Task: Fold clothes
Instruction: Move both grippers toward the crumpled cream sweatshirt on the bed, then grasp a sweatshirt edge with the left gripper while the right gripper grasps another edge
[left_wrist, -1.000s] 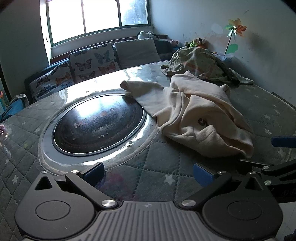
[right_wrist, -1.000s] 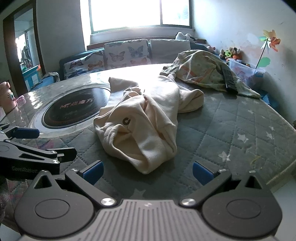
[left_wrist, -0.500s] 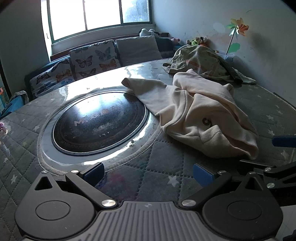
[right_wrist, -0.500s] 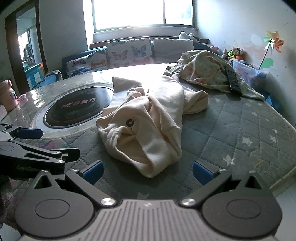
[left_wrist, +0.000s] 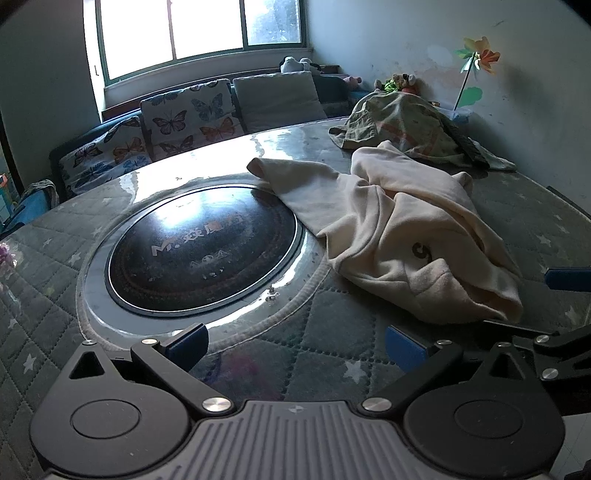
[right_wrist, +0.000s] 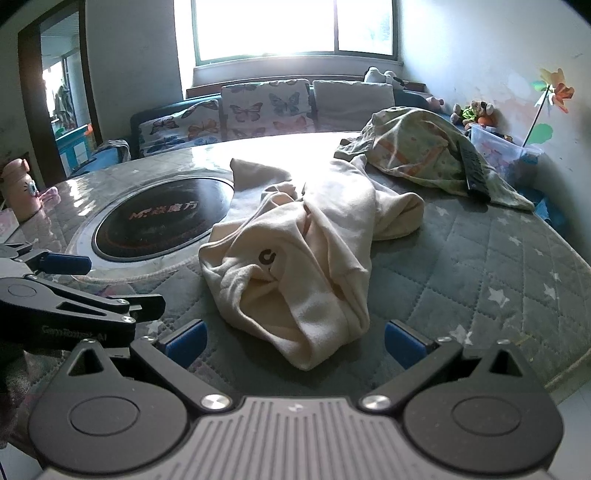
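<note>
A cream sweatshirt with a small dark "C" mark lies crumpled at frame centre on the quilted table. We hold our left gripper and right gripper spread wide, empty, just short of it.

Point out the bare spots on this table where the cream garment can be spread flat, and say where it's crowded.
Bare quilted cover lies right of the cream garment, up to the table edge. Another free strip runs between the dark round inset and the left gripper. The far right is crowded: a green patterned garment with a black remote on it.
</note>
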